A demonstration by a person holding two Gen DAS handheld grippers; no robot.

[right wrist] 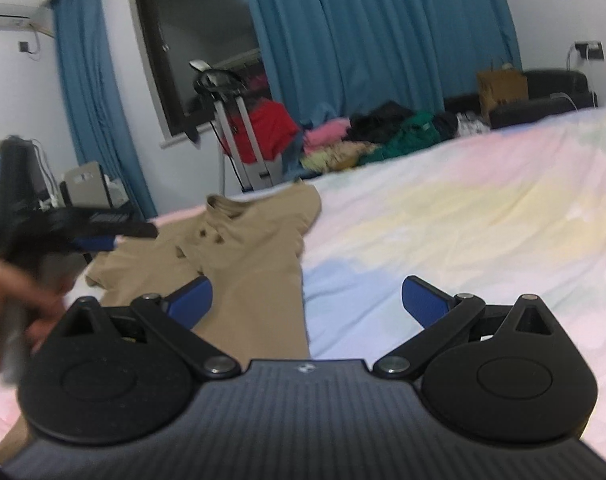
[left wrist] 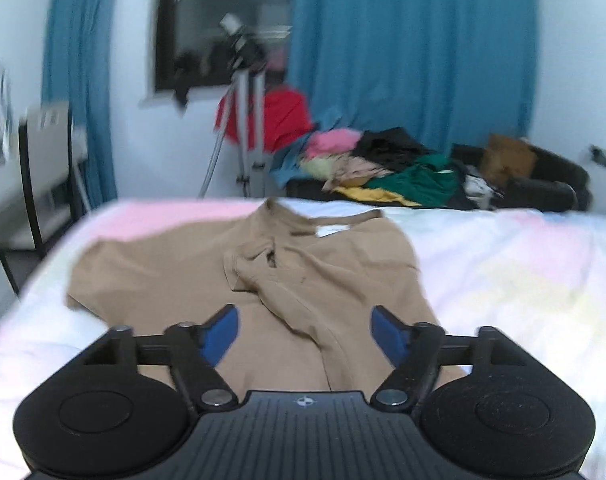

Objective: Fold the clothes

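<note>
Both grippers hang above the bed, and neither has hold of anything. The left gripper (left wrist: 305, 330) sits low over the near part of the tan shirt (left wrist: 263, 280), its blue-padded fingers (left wrist: 221, 336) spread wide, cloth showing between them with no contact visible. The shirt lies on the pastel bedsheet (left wrist: 523, 280), collar pointing away toward the far edge, one sleeve folded inward and bunched across the chest, the other spread out flat to the left.

Over to the right wrist view: the right gripper (right wrist: 307, 302) is also wide open, tilted, straddling the shirt's right edge (right wrist: 255, 264) — left finger over tan fabric, right finger over bare sheet (right wrist: 463, 220). The left gripper (right wrist: 103, 236) shows at the left there, blurred, the person's hand (right wrist: 7, 300) wrapped round its handle.

Beyond the bed, a pile of coloured clothes (left wrist: 383, 168) sits before blue curtains (left wrist: 403, 60).
</note>
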